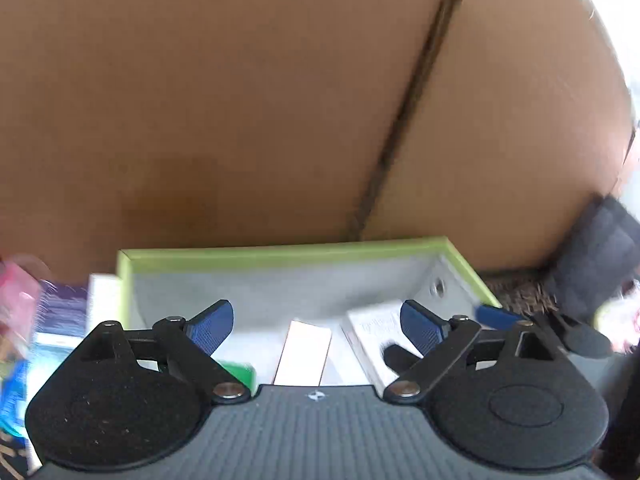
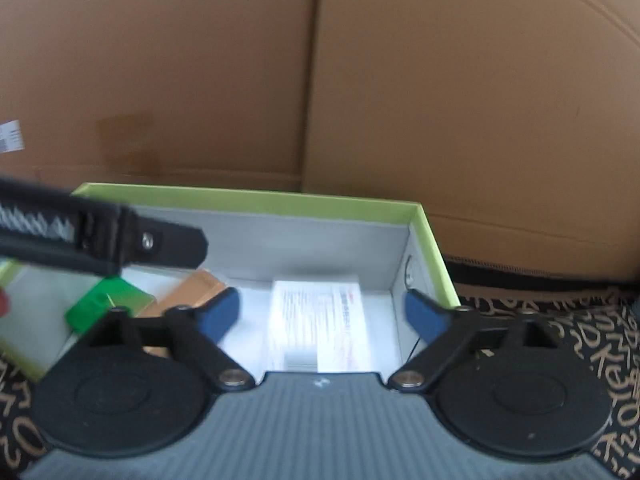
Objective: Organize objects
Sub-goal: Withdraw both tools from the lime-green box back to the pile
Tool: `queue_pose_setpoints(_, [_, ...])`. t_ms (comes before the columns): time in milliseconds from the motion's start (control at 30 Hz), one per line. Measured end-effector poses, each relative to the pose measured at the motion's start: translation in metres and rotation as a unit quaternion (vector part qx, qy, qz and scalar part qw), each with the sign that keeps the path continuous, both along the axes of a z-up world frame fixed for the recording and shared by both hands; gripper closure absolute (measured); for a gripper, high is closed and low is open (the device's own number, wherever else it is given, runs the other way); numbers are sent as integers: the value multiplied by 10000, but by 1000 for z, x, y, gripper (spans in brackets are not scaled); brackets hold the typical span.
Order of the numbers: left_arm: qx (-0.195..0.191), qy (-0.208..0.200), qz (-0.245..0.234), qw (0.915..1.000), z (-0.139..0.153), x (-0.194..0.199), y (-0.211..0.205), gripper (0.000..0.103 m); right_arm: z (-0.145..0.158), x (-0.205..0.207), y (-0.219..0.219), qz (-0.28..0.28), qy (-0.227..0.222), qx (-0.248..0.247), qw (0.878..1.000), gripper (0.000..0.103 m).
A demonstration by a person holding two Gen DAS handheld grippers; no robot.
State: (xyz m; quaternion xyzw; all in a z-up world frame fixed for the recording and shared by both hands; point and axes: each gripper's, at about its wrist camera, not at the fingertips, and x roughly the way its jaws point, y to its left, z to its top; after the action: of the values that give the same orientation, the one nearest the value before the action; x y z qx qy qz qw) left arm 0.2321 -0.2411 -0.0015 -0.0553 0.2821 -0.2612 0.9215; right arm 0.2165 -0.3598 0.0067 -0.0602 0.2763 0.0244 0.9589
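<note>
A green-rimmed box with grey inner walls lies open before both grippers; it also shows in the right wrist view. Inside lie a white printed packet, a tan box and a green box. In the left wrist view the tan box, a white packet and the green box show. My left gripper is open and empty above the box. My right gripper is open and empty over the white packet. The left gripper's finger crosses the right wrist view.
A large cardboard carton stands right behind the box. Several small packets lie left of it. A dark cloth with tan lettering covers the surface. A dark object sits at the right.
</note>
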Motion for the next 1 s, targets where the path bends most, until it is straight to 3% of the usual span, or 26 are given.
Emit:
queue_pose_setpoints(200, [178,-380,-102,9991,12,-31,16,9,18,-40,-10,-54,-530,136,9985,0])
queue_pose_setpoints(433, [-28,-311,135,9994,13,-98,82,9,19,-107,-2,52,-894,793,9928,0])
queue_pose_setpoints(733, [565,-222,601,9963,-28,-161,143,9,-19,-149,54,514,-421,1193,9906,0])
queue_pose_setpoints(1000, [632,76,1421,9878,-47,-156,207,9,-43,-166,109,915,132,1426,9855,0])
